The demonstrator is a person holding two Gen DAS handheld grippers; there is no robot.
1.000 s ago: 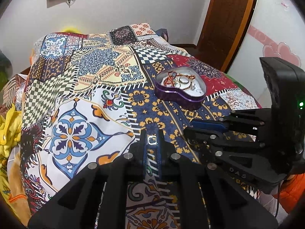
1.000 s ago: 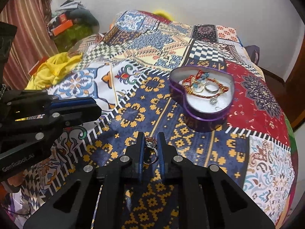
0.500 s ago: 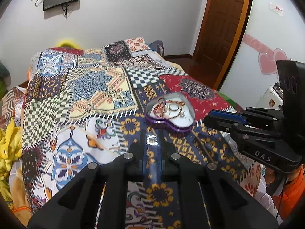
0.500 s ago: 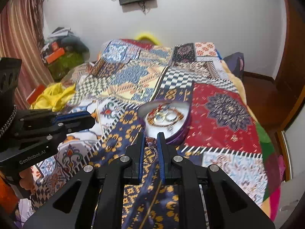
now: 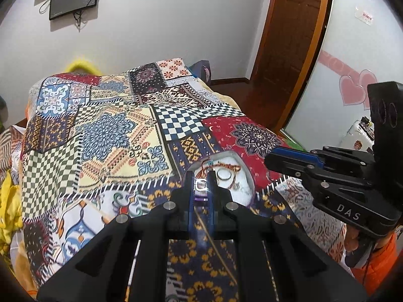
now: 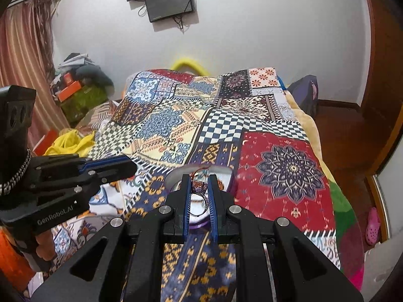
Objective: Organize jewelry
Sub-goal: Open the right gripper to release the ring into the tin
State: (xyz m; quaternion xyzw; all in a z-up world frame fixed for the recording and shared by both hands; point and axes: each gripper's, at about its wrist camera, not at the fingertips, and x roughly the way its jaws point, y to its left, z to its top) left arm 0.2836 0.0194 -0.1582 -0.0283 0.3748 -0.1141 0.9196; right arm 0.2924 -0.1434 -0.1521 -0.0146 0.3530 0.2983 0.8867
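Note:
A purple heart-shaped tin (image 5: 243, 188) with a white lining lies on the patchwork bedspread and holds bracelets and rings. It also shows in the right wrist view (image 6: 226, 176), mostly hidden behind the fingers. My left gripper (image 5: 201, 185) is shut on a small silver ring (image 5: 201, 184), held above the tin's near edge. My right gripper (image 6: 199, 188) is shut on a silver ring with a purple stone (image 6: 198, 187), also held over the tin's near side. Each gripper shows in the other's view, the right one (image 5: 277, 162) and the left one (image 6: 126, 168).
The patchwork bedspread (image 5: 113, 136) covers the bed. A yellow cloth (image 6: 70, 142) lies at its left side with clutter behind. A wooden door (image 5: 294, 37) stands at the right. Monitors (image 6: 168, 0) hang on the far wall.
Both grippers have risen and moved forward with their rings; the tin now sits right behind the fingertips in both views, where it lay farther ahead before.

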